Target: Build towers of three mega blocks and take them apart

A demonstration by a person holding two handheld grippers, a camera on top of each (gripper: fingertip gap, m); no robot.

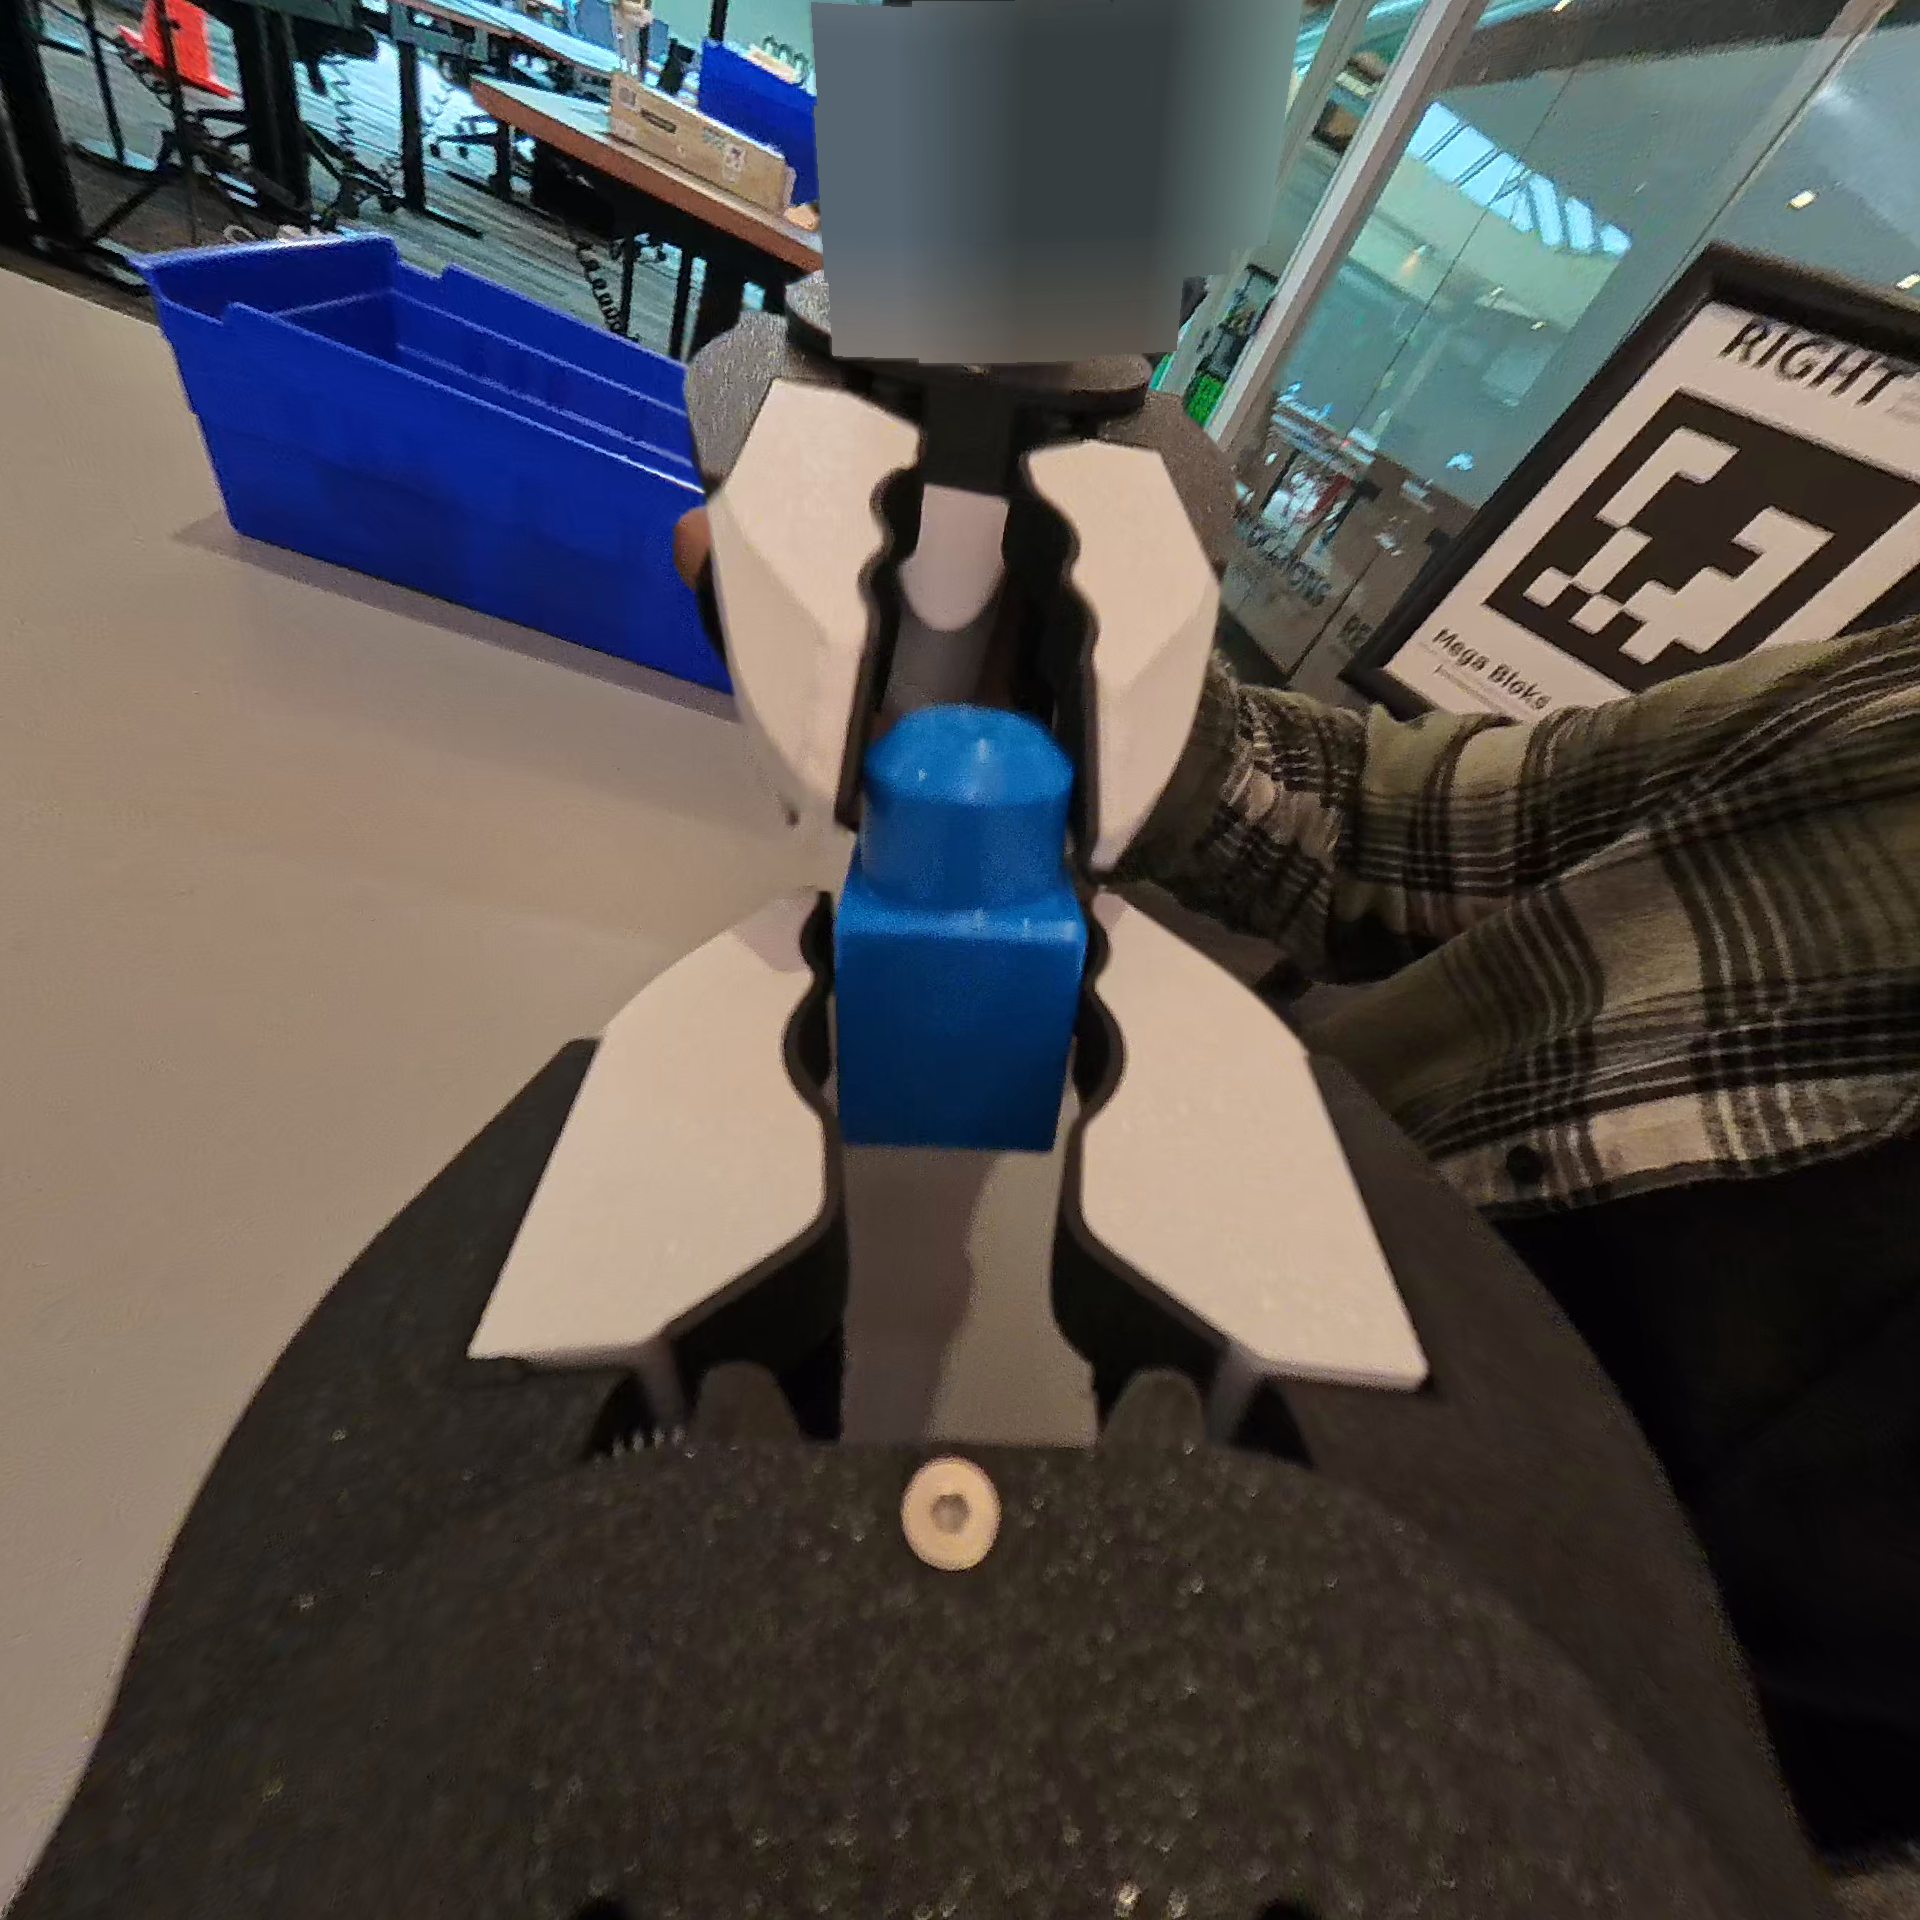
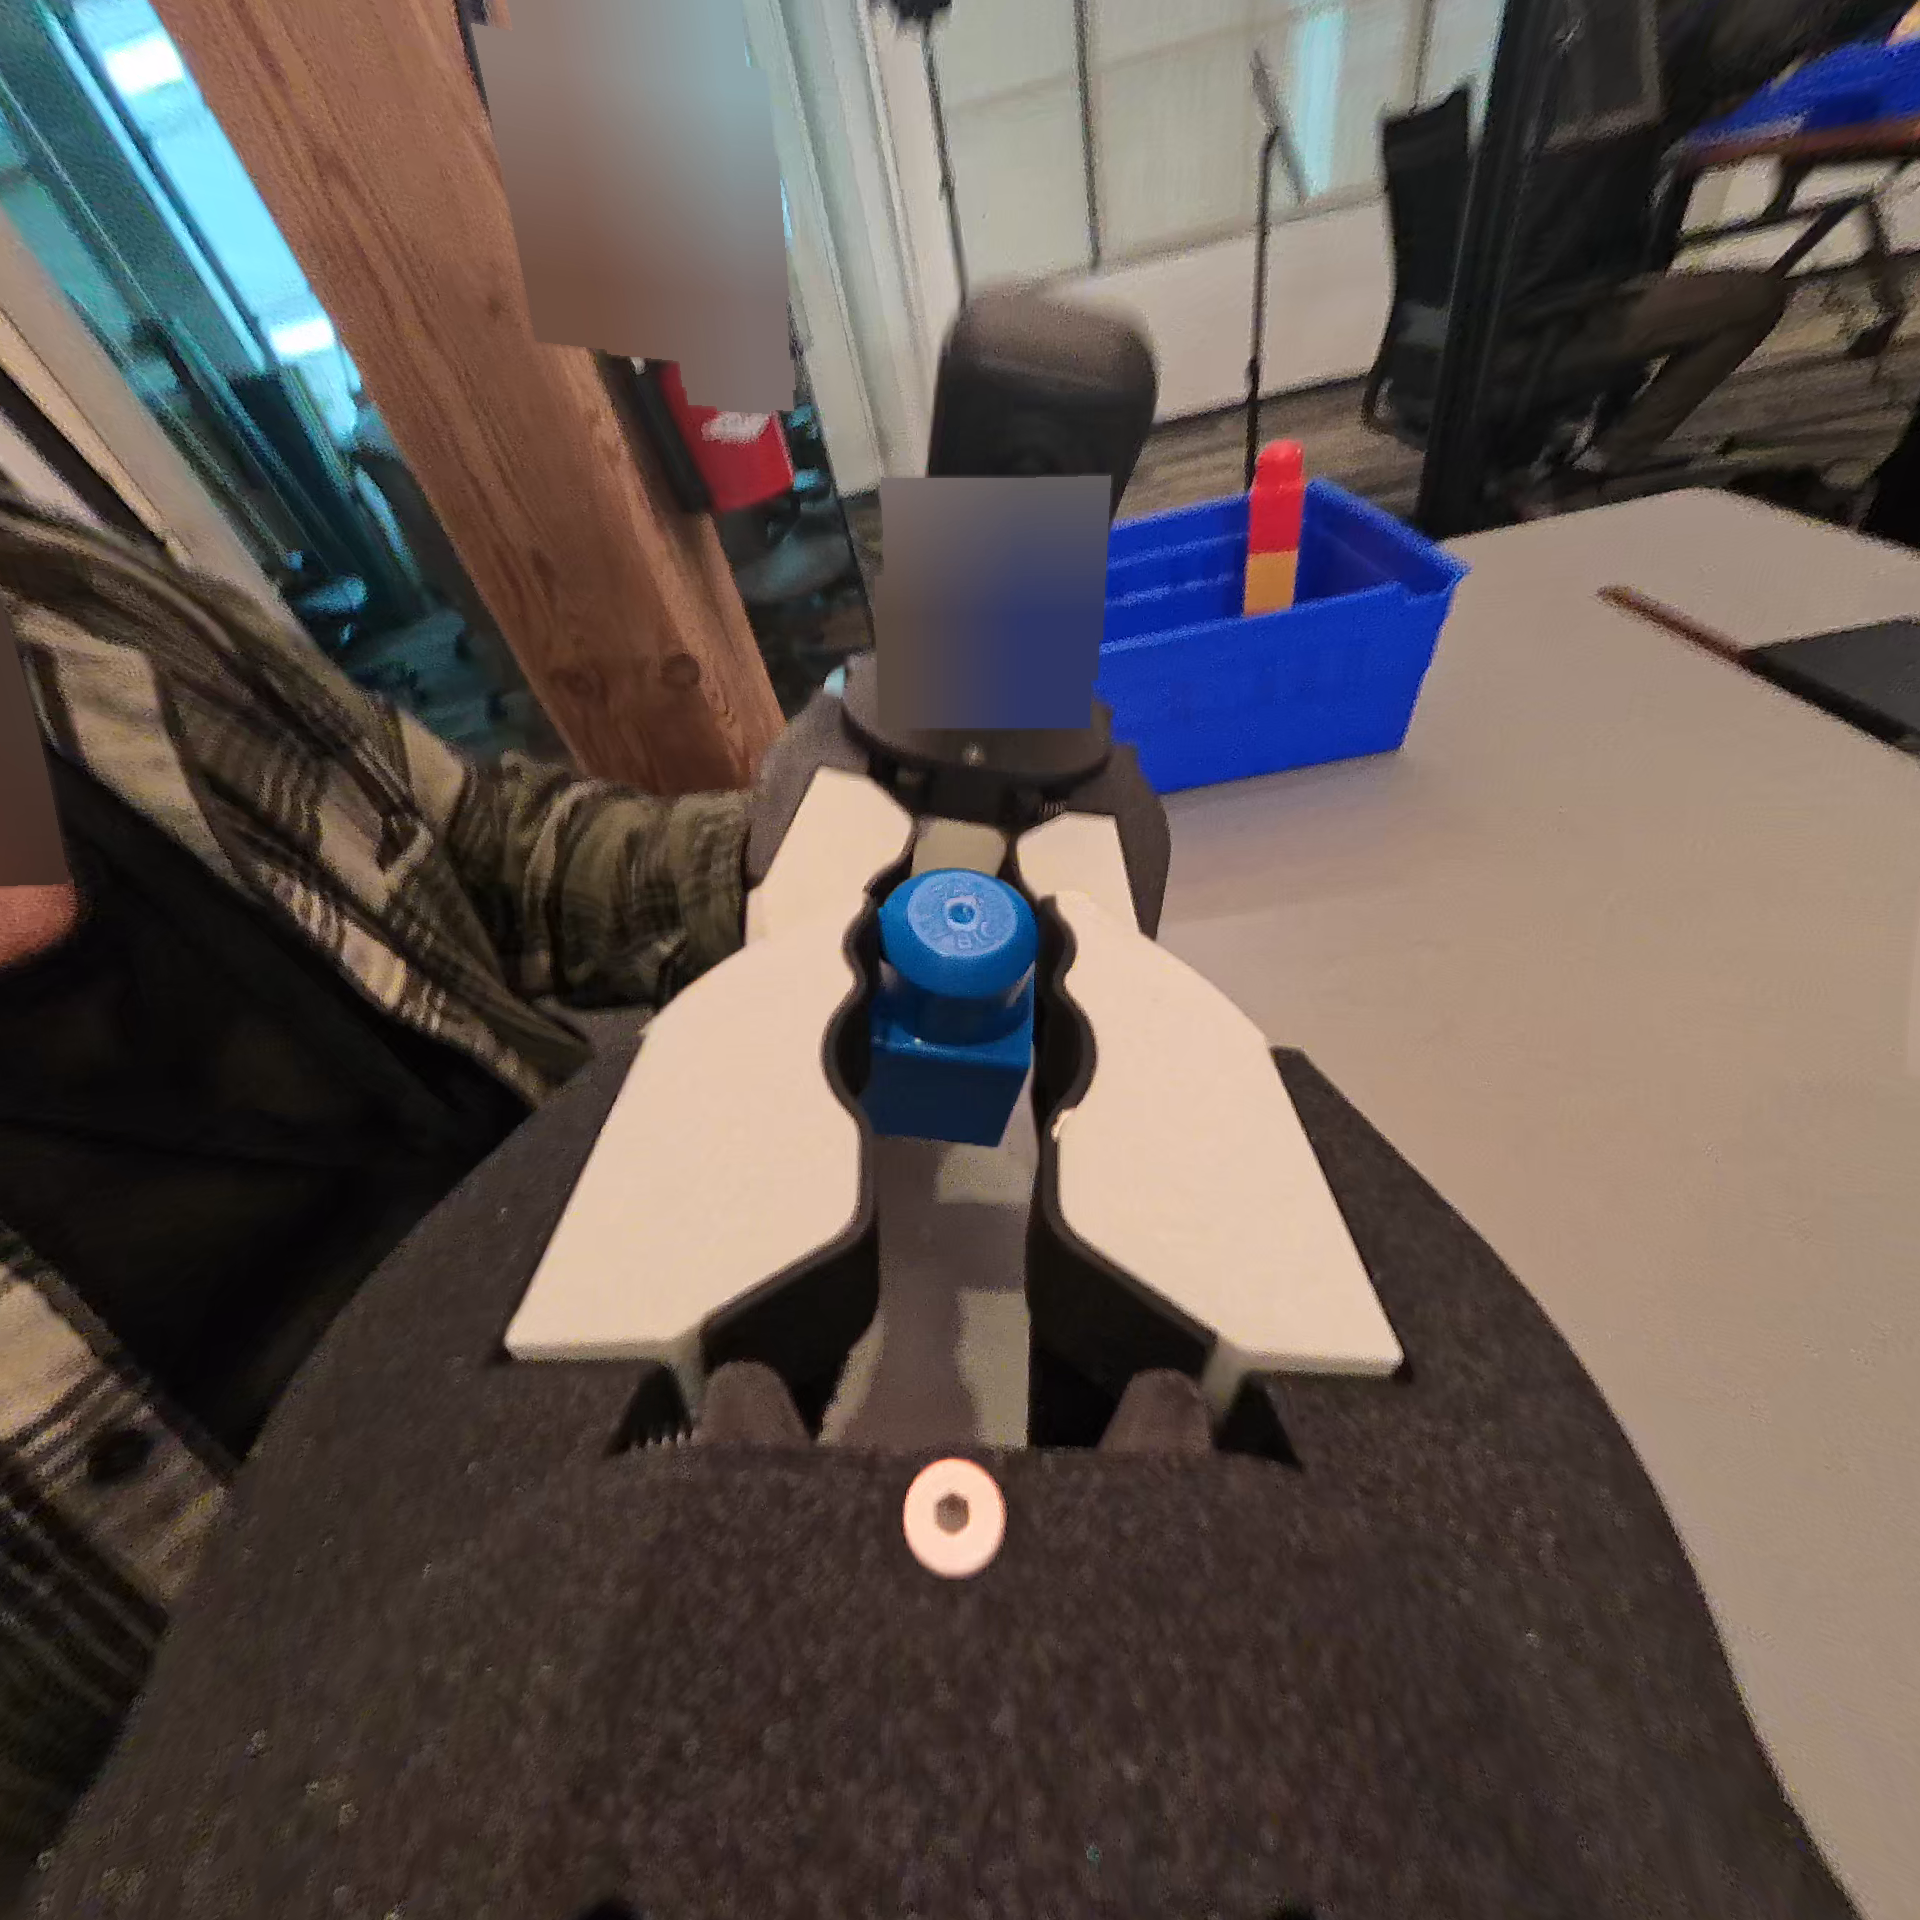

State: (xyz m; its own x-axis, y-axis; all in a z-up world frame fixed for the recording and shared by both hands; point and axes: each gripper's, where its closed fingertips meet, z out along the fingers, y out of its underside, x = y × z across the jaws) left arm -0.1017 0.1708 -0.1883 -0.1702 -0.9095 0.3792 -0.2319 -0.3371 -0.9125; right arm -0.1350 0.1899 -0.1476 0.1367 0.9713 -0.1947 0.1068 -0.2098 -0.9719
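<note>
A blue mega block (image 1: pixel 956 1029) stands upright, stud on top, between my two grippers, which face each other tip to tip over the grey table (image 1: pixel 312 935). My left gripper (image 1: pixel 961 914) is shut on the block's body. My right gripper (image 1: pixel 966 831) closes in from the far side around the stud. In the right wrist view the same block (image 2: pixel 945 1081) sits pinched between the right gripper's (image 2: pixel 956 925) fingers, with the left gripper's fingers (image 2: pixel 831 831) just beyond. What lies under the block is hidden. A red-and-orange tower (image 2: pixel 1273 530) stands in a blue bin (image 2: pixel 1278 665).
A blue bin (image 1: pixel 436 457) sits on the table at the far left. A framed sign with a black-and-white marker (image 1: pixel 1683 520) stands at the right. A person's plaid sleeve (image 1: pixel 1558 883) reaches in behind the right gripper. A dark flat item (image 2: pixel 1849 675) lies at the table's right. One gripper's finger ends stand about 5 centimetres off the other's.
</note>
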